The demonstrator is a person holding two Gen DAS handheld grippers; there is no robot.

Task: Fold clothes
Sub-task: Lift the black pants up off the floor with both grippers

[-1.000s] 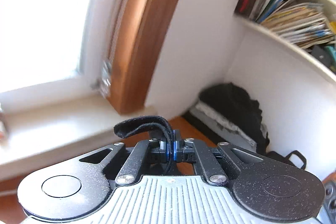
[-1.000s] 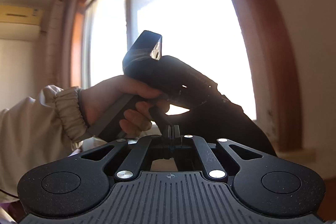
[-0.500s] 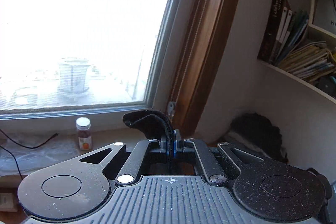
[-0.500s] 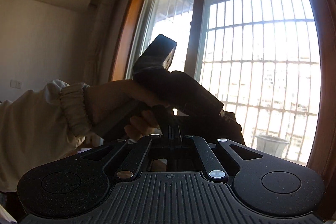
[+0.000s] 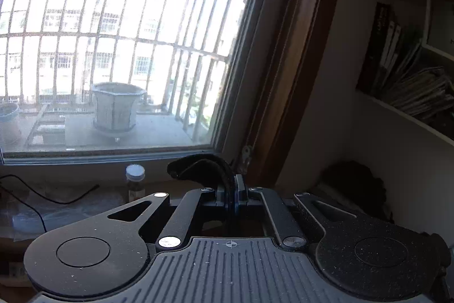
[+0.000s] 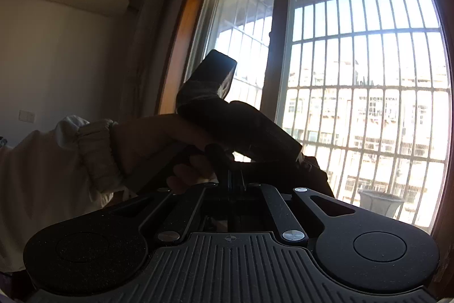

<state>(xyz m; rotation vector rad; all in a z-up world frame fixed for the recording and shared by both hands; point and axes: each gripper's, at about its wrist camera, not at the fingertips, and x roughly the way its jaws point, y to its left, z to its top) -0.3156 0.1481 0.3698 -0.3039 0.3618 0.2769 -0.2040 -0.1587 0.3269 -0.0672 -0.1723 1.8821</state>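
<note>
between the closed fingers of my left gripper [image 5: 232, 189], a doubled-over edge of black soft fabric garment [image 5: 198, 168] sticks up and curls away to the left, a short loop of it standing free above the jaws. that gripper is pressed all the way shut on the cloth, no gap showing between the blue pads. the rest of the garment drops below the gripper body and i cannot see it in that view.

my right gripper [image 6: 234, 183] is also squeezed shut, with a thin dark strip rising from between its jaws; i judge that to be another part of the same cloth, though against the bright barred window [image 6: 354, 104] it is only a silhouette. just beyond it, very near, the other hand [image 6: 159, 144] in a pale cuffed sleeve [image 6: 96, 152] holds the left tool's handle, so the two grippers are close together, both raised well above any surface.

from how the loop bends over on itself, i judge the fabric light, limp and thin, with no stiffness of its own. it will sag wherever it is unsupported, and a pinch on one layer could slip. the best hold is on a hem or corner, taken deep between the pads.

far off by the right wall a dark heap [image 5: 354, 186] lies under the bookshelf [image 5: 411, 93]; whether it is clothing i cannot tell.
</note>
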